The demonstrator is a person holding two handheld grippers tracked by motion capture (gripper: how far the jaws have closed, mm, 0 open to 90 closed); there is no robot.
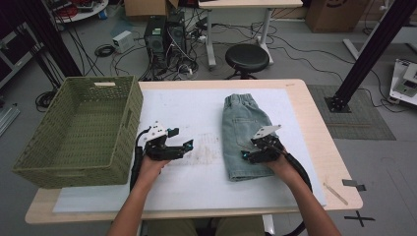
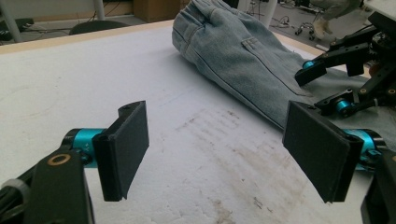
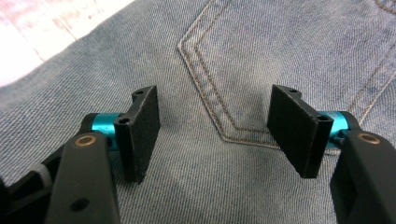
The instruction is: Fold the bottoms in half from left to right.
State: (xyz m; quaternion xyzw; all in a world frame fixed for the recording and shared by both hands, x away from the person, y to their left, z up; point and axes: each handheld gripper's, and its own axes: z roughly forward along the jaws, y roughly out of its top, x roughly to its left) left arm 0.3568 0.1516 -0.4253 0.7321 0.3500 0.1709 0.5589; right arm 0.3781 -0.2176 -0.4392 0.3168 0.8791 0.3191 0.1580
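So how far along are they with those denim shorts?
Early on, it seems. The denim shorts already lie folded lengthwise on the white mat. The right gripper hovers open over their back pocket, gripping nothing. The left gripper waits open above bare mat. The green basket holds nothing, so grasping, maybe more folding, and likely binning remain.

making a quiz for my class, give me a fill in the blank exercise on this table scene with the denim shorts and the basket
1. The right gripper hovers with open jaws over the folded denim ____.
2. The woven basket at the table's left edge is coloured ____.
3. Between the left gripper's open jaws lies only the stained ____ mat.
4. On the floor beyond the table stands a round black ____.

Missing words: shorts; green; white; stool
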